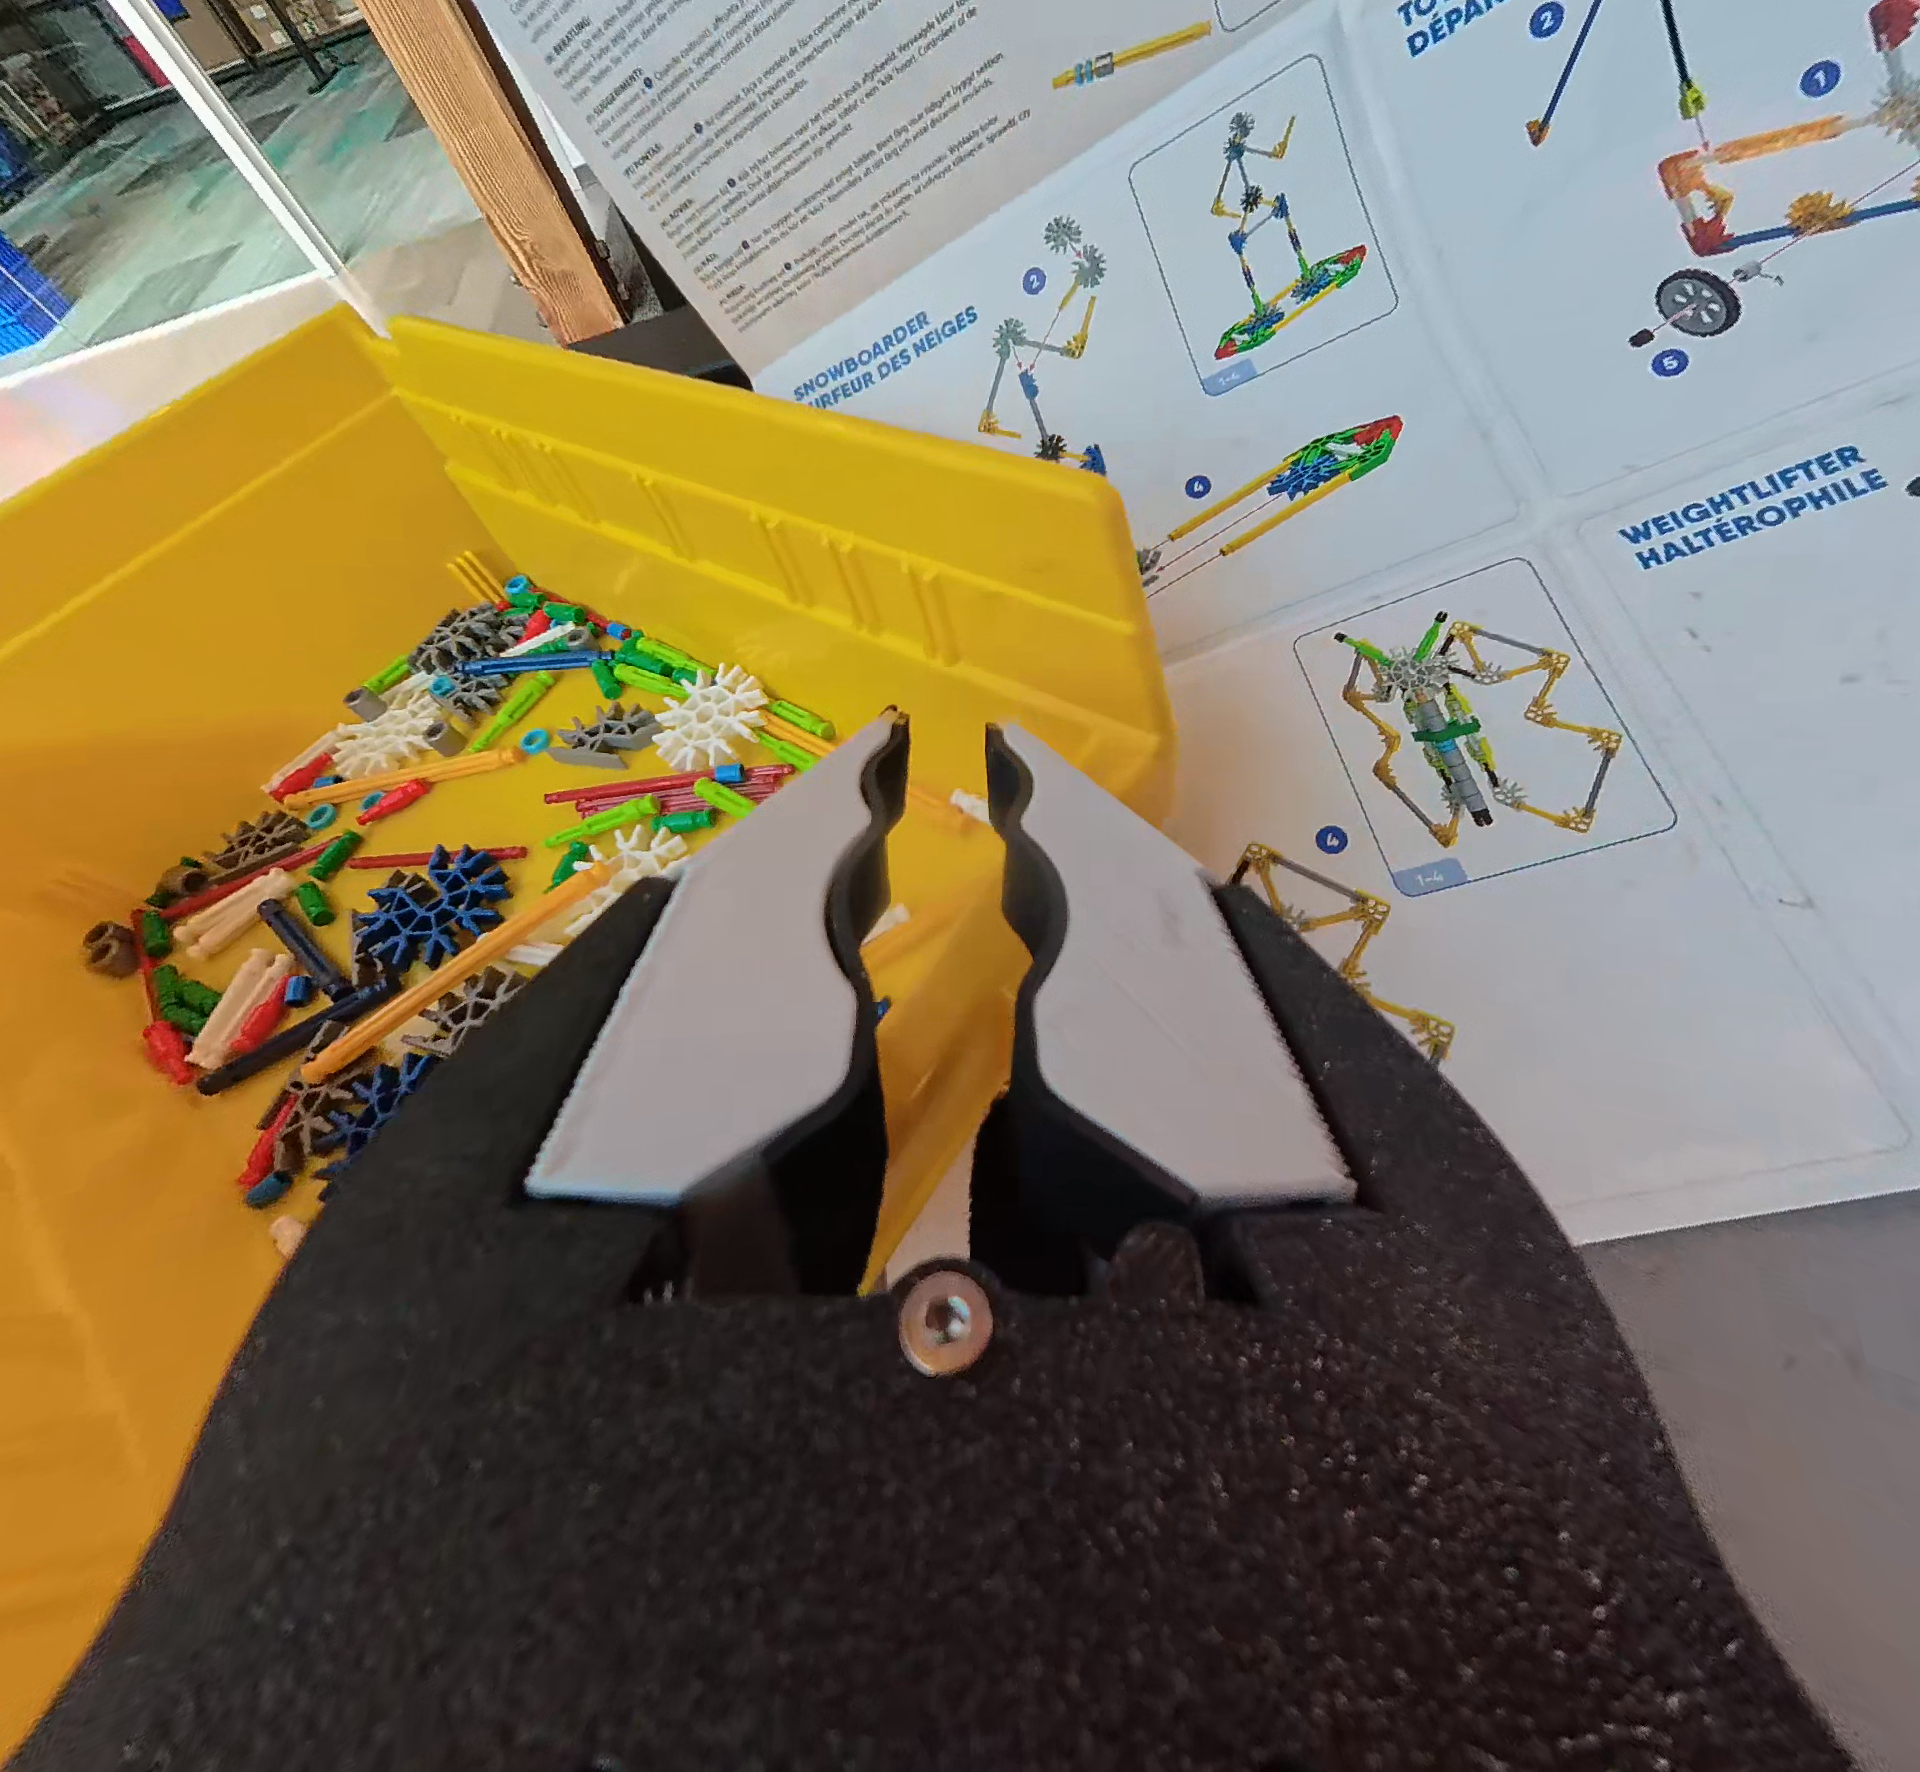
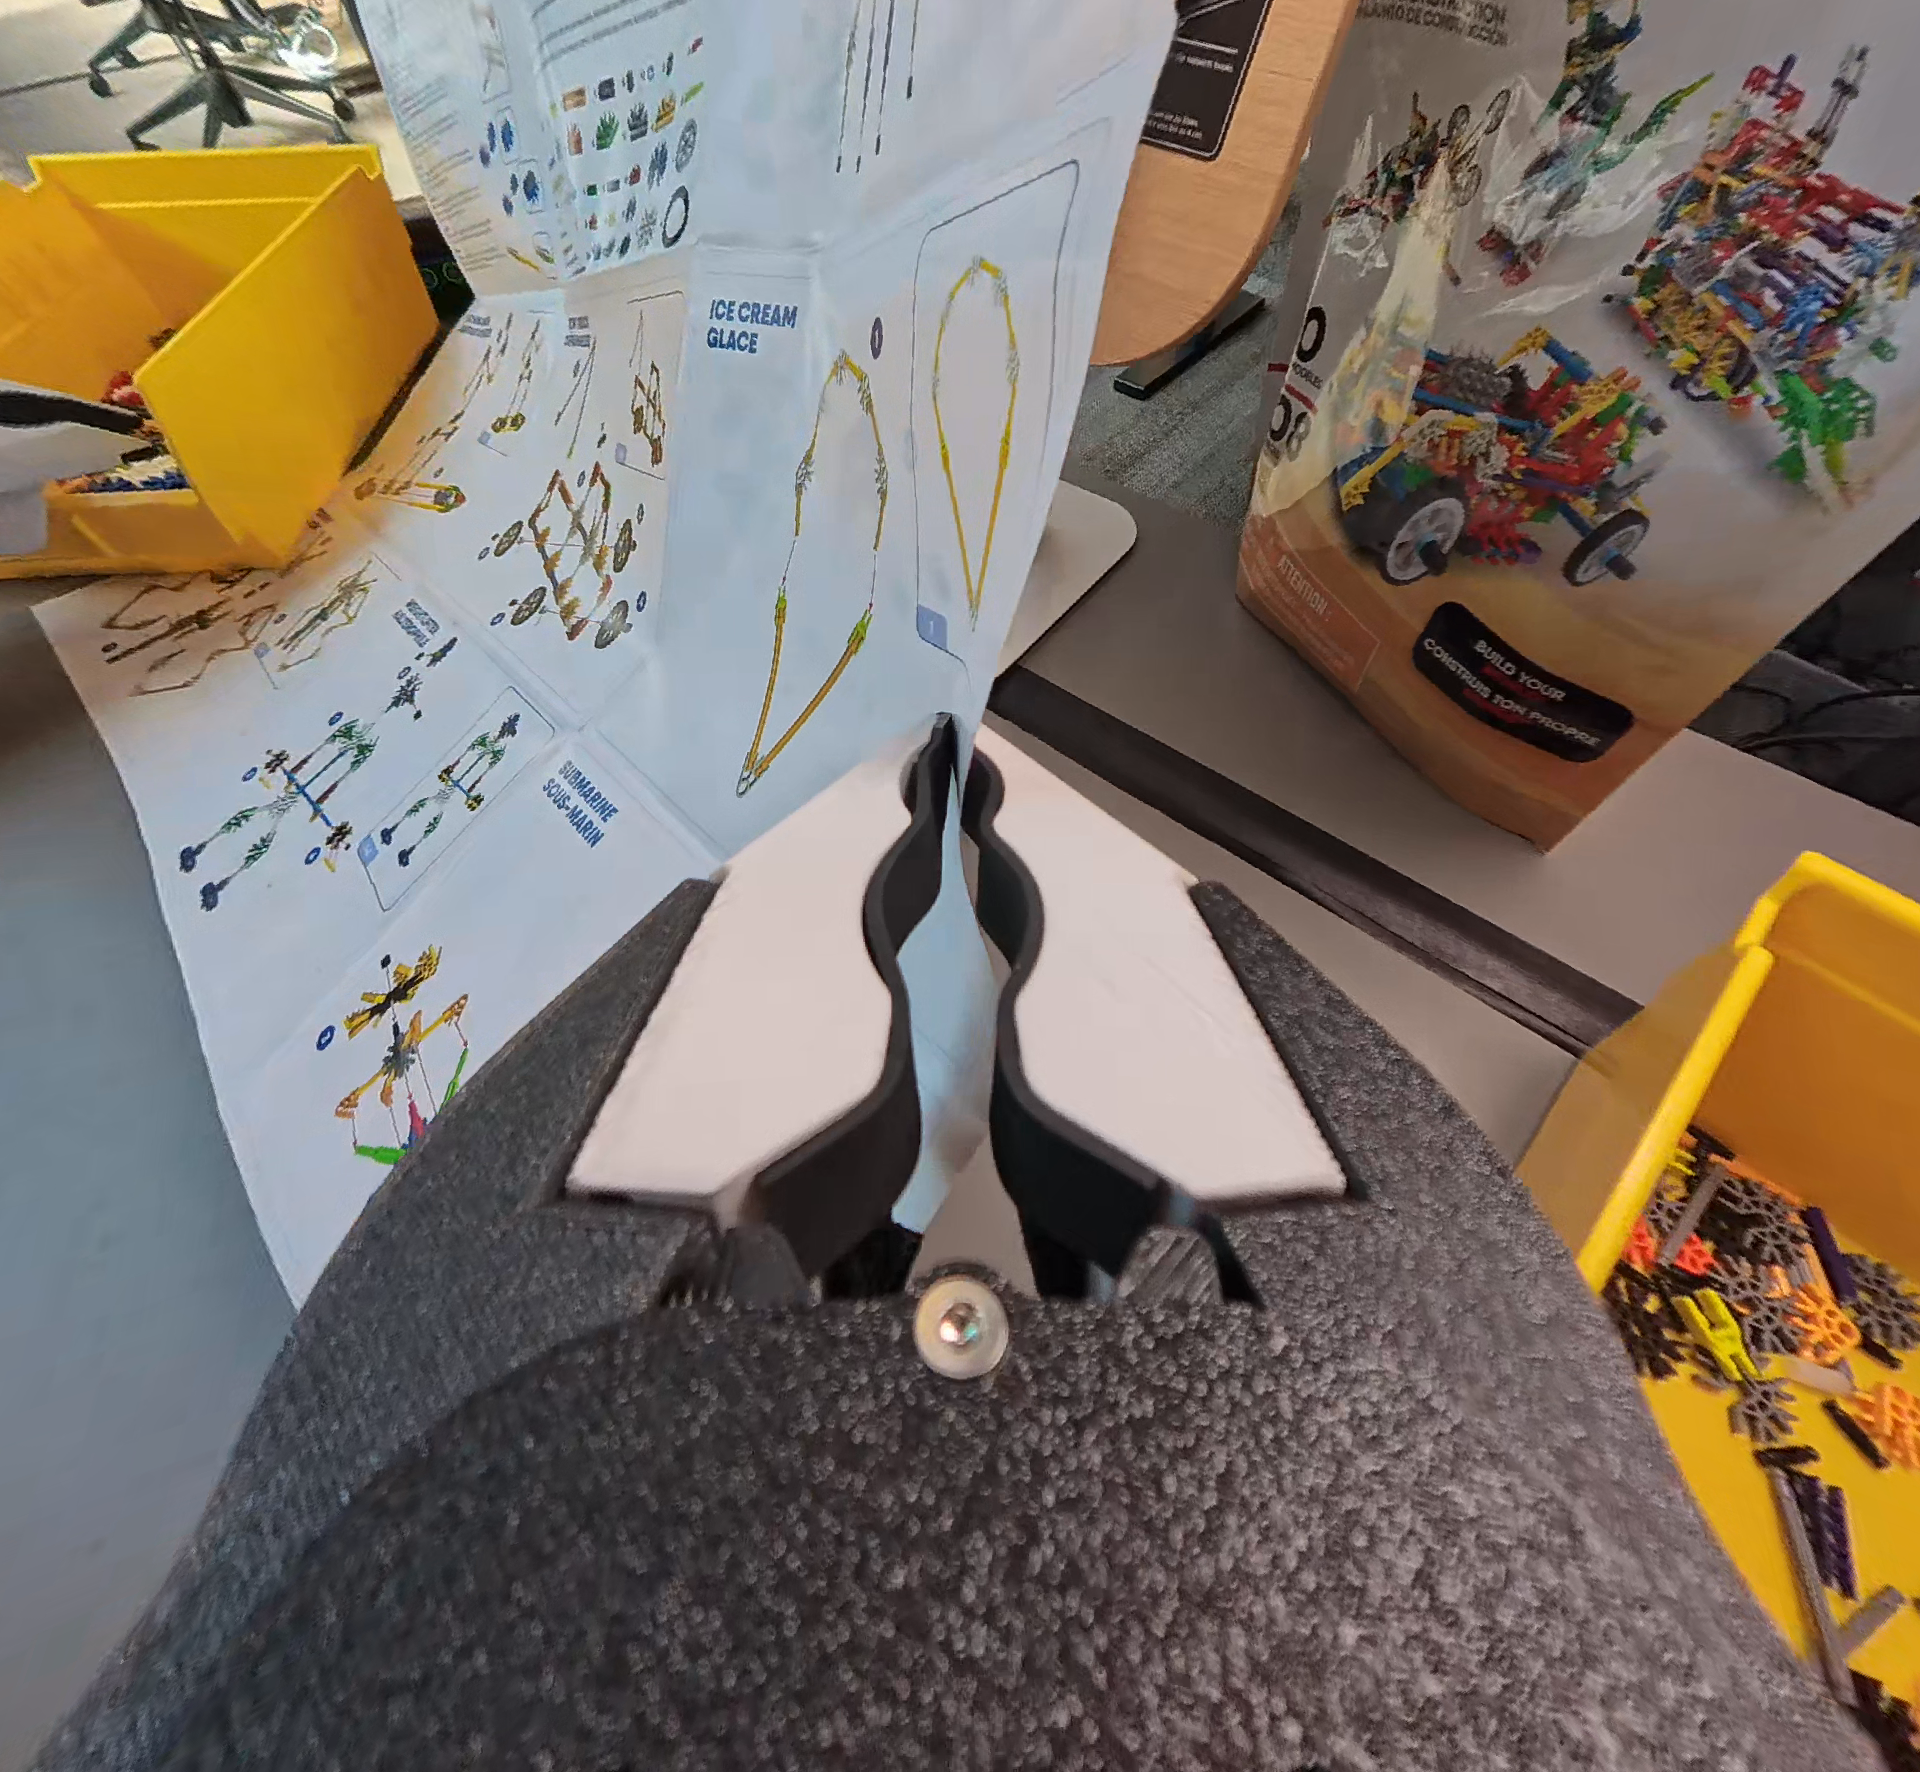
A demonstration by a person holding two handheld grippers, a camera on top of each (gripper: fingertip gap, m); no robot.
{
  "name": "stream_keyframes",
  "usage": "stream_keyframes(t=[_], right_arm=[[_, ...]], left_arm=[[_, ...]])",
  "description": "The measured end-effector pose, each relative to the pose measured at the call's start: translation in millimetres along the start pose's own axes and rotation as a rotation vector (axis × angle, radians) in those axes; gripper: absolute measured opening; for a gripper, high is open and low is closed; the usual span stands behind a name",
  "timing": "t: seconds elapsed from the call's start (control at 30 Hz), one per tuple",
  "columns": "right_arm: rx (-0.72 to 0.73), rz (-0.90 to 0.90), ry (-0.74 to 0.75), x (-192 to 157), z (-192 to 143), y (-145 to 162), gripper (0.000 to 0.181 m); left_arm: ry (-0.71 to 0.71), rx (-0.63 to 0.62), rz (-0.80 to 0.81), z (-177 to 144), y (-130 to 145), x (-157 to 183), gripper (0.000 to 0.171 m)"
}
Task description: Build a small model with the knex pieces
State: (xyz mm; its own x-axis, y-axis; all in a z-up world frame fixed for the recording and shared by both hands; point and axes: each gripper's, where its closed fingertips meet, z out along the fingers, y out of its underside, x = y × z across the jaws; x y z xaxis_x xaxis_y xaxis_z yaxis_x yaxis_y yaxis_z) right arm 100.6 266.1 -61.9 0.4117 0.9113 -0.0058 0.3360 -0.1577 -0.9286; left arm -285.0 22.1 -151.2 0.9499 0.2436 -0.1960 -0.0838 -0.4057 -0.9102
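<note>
Right wrist view, right gripper pinching instruction sheet edge; left gripper parted over yellow bin

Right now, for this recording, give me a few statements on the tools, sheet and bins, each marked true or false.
1. The right tool is shut on the instruction sheet. True.
2. The left tool holds a blue connector. False: it is open and empty, over the yellow bin.
3. That bin holds mixed rods and connectors. True.
4. The set's box lies flat. False: it stands upright.
</note>
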Motion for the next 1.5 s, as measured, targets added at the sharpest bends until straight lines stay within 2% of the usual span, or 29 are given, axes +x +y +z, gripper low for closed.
stream_keyframes(t=[0.17,0.43,0.67,0.77,0.87,0.97,1.03,1.1,1.2,1.3,1.4,1.43,1.5], right_arm=[[0.013,-0.005,0.020,3.0,-7.4,-5.0,0.000],[0.012,0.003,0.035,6.5,-10.9,-4.3,0.000],[0.028,0.016,0.079,17.3,-23.5,-7.5,0.000],[0.038,0.035,0.131,30.7,-41.8,-12.2,0.000],[0.095,0.063,0.250,51.6,-78.5,-28.8,0.000],[0.174,0.062,0.352,59.4,-125.5,-52.4,0.000],[0.220,0.034,0.353,45.2,-147.7,-70.4,0.000],[0.195,-0.026,0.319,20.1,-153.2,-79.6,0.000],[0.088,-0.140,0.152,-40.3,-132.2,-78.6,0.000],[0.006,-0.262,0.021,-101.5,-97.4,-74.6,0.000],[-0.075,-0.372,-0.116,-164.2,-52.5,-57.5,0.000],[-0.103,-0.397,-0.172,-185.3,-38.6,-48.6,0.000],[-0.147,-0.437,-0.257,-220.3,-17.3,-31.6,0.000]], left_arm=[[-0.034,-0.014,0.053,-0.7,2.8,-1.8,0.012],[-0.052,-0.004,0.053,-2.1,4.0,-6.6,0.011],[-0.001,0.030,0.019,-1.2,3.6,-1.0,0.031],[0.017,0.129,-0.035,-10.5,-14.6,-2.8,0.033],[0.017,0.253,-0.042,-28.4,-44.5,-1.5,0.034],[0.146,0.334,-0.063,-44.2,-74.4,28.1,0.034],[0.311,0.361,-0.132,-54.0,-96.7,62.7,0.034],[0.547,0.366,-0.211,-69.5,-123.7,110.6,0.034],[0.846,0.382,-0.297,-103.0,-165.1,181.2,0.041],[1.052,0.401,-0.396,-132.2,-200.0,233.5,0.053],[1.181,0.384,-0.488,-144.6,-219.4,262.3,0.069],[1.184,0.376,-0.501,-143.1,-221.6,265.8,0.074],[1.094,0.363,-0.488,-128.2,-218.3,260.7,0.076]])
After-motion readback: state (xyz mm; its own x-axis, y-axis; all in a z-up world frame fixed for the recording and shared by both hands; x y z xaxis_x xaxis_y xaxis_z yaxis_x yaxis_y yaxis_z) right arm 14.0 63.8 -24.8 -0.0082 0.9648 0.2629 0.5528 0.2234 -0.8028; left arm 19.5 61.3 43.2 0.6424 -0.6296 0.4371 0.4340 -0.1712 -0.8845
